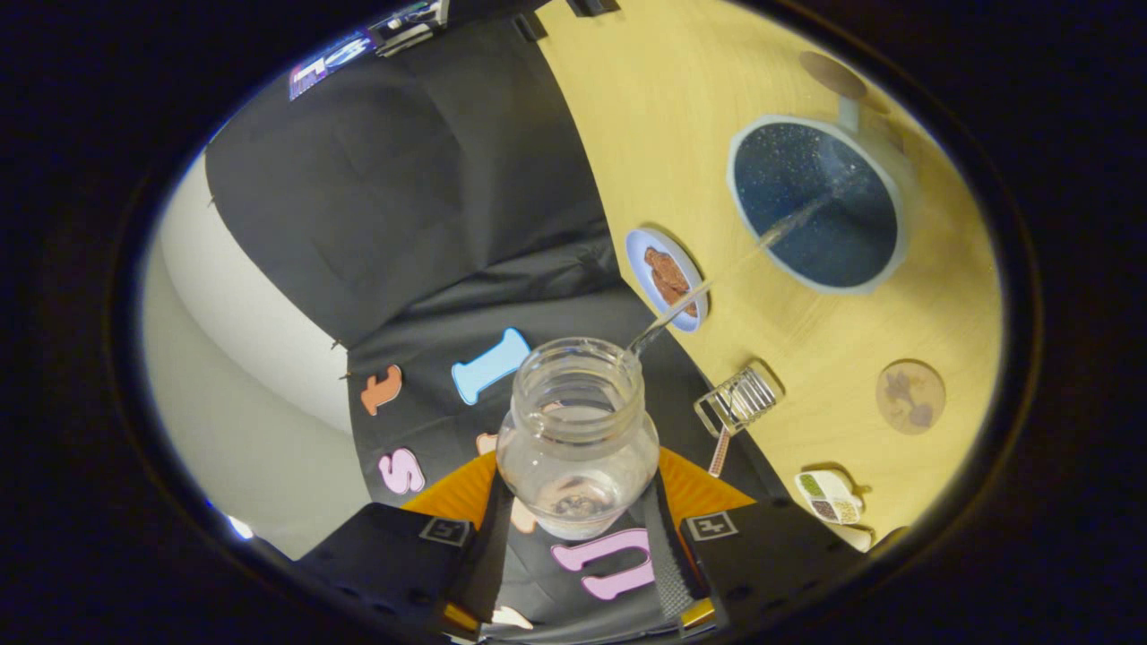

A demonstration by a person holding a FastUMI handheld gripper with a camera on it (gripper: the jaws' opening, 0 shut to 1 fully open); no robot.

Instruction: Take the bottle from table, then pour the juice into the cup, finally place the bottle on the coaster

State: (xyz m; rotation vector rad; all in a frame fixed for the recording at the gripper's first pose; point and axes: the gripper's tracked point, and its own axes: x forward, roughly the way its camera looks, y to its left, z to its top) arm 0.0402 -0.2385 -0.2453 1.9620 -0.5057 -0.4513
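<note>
Pouring underway: gripper [578, 528] fingers clench the tilted clear glass bottle [578, 439], its thin stream entering the dark blue cup [814, 204]. Round cork coaster [909, 397] awaits the bottle.

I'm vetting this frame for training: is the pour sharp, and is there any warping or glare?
Gripper view: strong fisheye bend, the table edge curves; the tool is shut on the clear bottle, which is sharp; the thin stream smears faintly toward the dark cup; speckled highlights inside the cup, no harsh glare; soft shadows beside the small plate.
</note>
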